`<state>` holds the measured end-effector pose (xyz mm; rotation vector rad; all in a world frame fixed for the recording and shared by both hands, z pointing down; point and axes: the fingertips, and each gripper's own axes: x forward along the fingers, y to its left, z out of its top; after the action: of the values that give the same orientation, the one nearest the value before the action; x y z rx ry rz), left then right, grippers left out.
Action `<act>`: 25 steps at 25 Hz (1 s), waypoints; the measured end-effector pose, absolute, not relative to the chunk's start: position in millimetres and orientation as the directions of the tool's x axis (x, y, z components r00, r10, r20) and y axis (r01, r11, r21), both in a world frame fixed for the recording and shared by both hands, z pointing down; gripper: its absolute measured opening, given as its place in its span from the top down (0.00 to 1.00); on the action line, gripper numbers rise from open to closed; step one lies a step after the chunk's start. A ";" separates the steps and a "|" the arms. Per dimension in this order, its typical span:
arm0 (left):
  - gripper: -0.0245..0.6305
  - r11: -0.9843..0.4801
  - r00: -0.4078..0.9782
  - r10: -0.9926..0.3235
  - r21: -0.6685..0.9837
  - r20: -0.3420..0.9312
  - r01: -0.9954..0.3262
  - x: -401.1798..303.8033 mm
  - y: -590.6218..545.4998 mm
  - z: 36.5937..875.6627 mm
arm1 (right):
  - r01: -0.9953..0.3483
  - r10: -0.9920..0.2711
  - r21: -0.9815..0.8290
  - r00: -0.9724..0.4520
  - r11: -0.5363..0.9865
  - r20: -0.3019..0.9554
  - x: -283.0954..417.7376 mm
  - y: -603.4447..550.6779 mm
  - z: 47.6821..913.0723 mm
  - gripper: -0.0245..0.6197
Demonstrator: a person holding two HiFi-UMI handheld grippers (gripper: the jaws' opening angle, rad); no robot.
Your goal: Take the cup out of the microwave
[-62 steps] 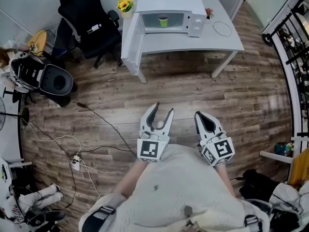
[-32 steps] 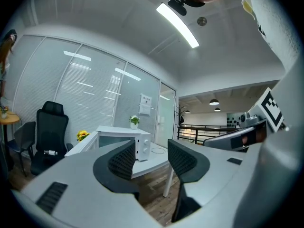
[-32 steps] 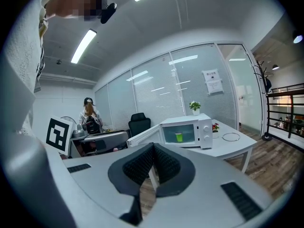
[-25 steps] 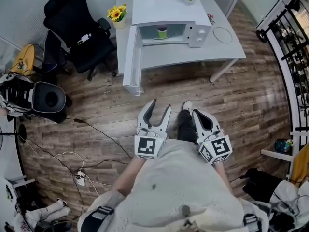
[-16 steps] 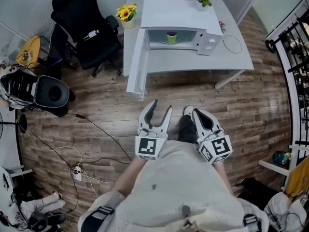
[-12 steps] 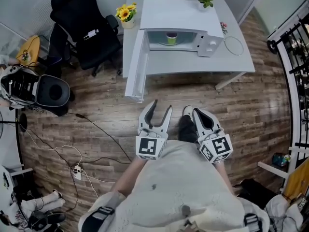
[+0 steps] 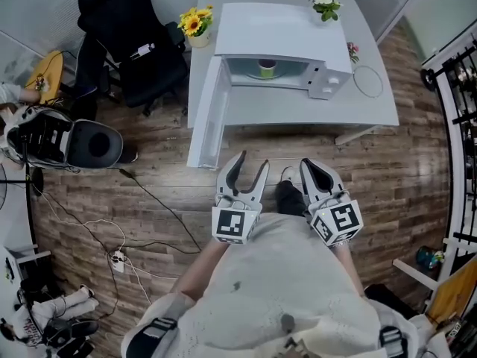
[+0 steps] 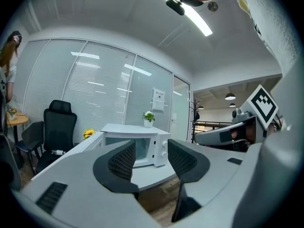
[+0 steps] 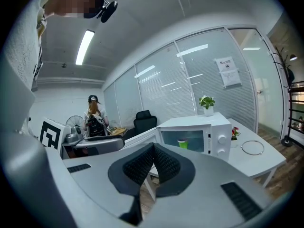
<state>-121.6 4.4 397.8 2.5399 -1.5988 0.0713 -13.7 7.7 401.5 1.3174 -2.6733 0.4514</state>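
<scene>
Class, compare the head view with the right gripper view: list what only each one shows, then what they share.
Only the head view: the yellow flowers at the corner of the desk, and the power strip on the floor.
Only the right gripper view: the ceiling lights and the paper notice on the glass wall.
Both: the white microwave with its door open, the green cup inside it, the potted plant, the black office chair and the ring on the desk.
</scene>
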 end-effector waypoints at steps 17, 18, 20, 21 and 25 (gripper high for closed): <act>0.64 -0.348 0.360 -0.923 0.102 0.139 -0.932 -50.8 -95.0 401.9 | -0.742 -0.706 -0.218 -0.671 0.634 0.228 56.2 -102.3 399.6 0.95; 0.64 -0.341 0.354 -0.925 0.108 0.141 -0.934 -46.1 -99.6 401.9 | -0.736 -0.702 -0.216 -0.677 0.641 0.223 60.6 -106.8 399.1 0.95; 0.64 -0.328 0.343 -0.929 0.118 0.140 -0.937 -36.8 -108.3 401.2 | -0.728 -0.695 -0.211 -0.686 0.652 0.217 69.5 -114.7 398.1 0.95; 0.64 -0.322 0.337 -0.931 0.121 0.138 -0.939 -32.0 -112.7 400.5 | -0.723 -0.691 -0.209 -0.691 0.659 0.214 74.1 -118.5 397.9 0.95; 0.64 -0.307 0.321 -0.938 0.114 0.128 -0.945 -12.0 -128.0 396.8 | -0.707 -0.678 -0.204 -0.707 0.677 0.201 93.3 -132.9 394.7 0.95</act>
<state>-12.0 -128.0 396.8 2.4118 -1.7382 0.0561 93.3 -132.9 394.7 1.1500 -2.7761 0.4068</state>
